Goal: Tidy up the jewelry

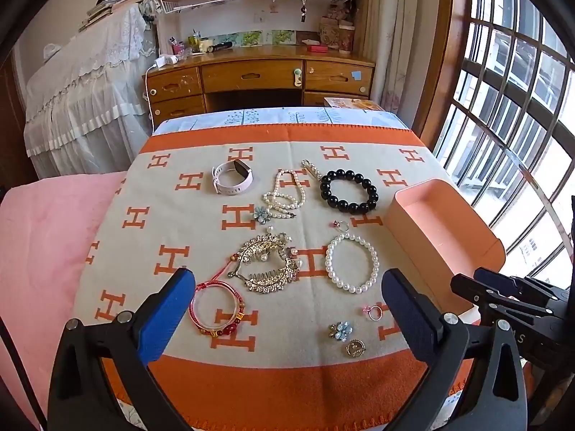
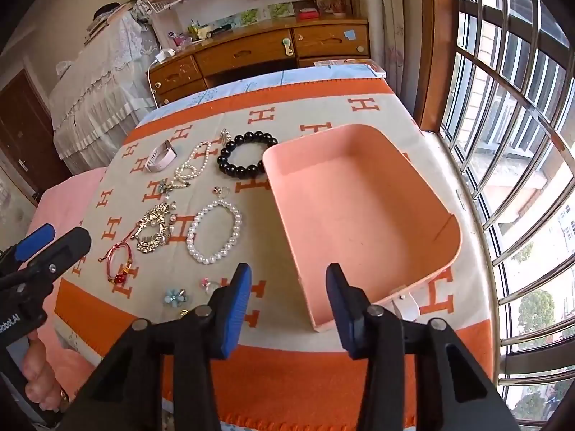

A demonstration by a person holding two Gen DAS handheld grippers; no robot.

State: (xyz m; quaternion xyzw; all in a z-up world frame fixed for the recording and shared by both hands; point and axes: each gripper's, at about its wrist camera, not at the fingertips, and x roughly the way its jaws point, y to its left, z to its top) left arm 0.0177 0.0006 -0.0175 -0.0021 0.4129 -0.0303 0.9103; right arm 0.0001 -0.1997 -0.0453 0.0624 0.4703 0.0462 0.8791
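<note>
Pink tray (image 2: 359, 215) beside scattered jewelry on orange-beige blanket (image 1: 280, 377), left gripper (image 1: 287, 309) spread apart, right gripper (image 2: 289, 305) apart, both holding nothing

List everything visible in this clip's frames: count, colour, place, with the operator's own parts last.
blanket: 1, beige with orange H pattern, under everything
box: 1, pink, empty, right side
watch: 1, white, far left
pearl necklace: 1, white, far centre
black bracelet: 1, beside necklace
pearl bracelet: 1, white, centre
hair comb: 1, gold, centre
red bracelet: 1, near left
flower pieces: 2, blue
rings: 2, pink stones
round charm: 1, gold, near edge
left gripper: open, holding nothing
right gripper: open, holding nothing
</note>
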